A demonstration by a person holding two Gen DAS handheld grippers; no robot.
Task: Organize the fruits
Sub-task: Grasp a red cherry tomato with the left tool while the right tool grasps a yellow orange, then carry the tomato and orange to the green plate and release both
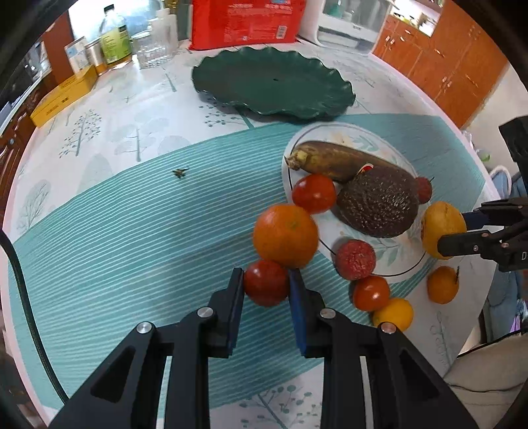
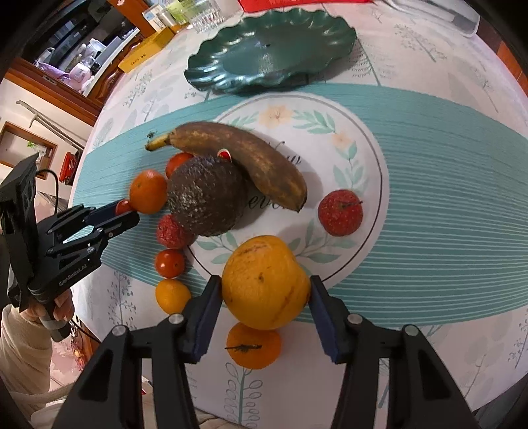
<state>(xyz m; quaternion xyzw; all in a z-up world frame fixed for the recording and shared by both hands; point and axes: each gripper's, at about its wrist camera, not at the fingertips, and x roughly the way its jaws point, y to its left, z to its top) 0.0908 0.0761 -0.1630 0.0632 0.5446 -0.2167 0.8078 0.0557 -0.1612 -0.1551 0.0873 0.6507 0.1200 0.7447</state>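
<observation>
My left gripper (image 1: 266,283) is shut on a small red tomato (image 1: 266,282) just in front of an orange mandarin (image 1: 285,235). My right gripper (image 2: 264,290) is shut on a large yellow-orange fruit (image 2: 266,282) at the near rim of the white floral plate (image 2: 363,145). On that plate lie a brown banana (image 2: 244,155), a dark avocado (image 2: 206,194) and a red bumpy fruit (image 2: 340,213). The dark green wavy plate (image 2: 274,49) stands bare behind it. Loose fruit lies around the white plate: a tomato (image 2: 170,263), a small yellow fruit (image 2: 172,295), a mandarin (image 2: 253,348).
The round table has a teal striped runner (image 1: 132,231). At its far edge stand a yellow box (image 1: 62,97), bottles and jars (image 1: 114,36), a glass (image 1: 153,49) and a red bag (image 1: 247,21). Orange cabinets (image 1: 455,62) are beyond the table.
</observation>
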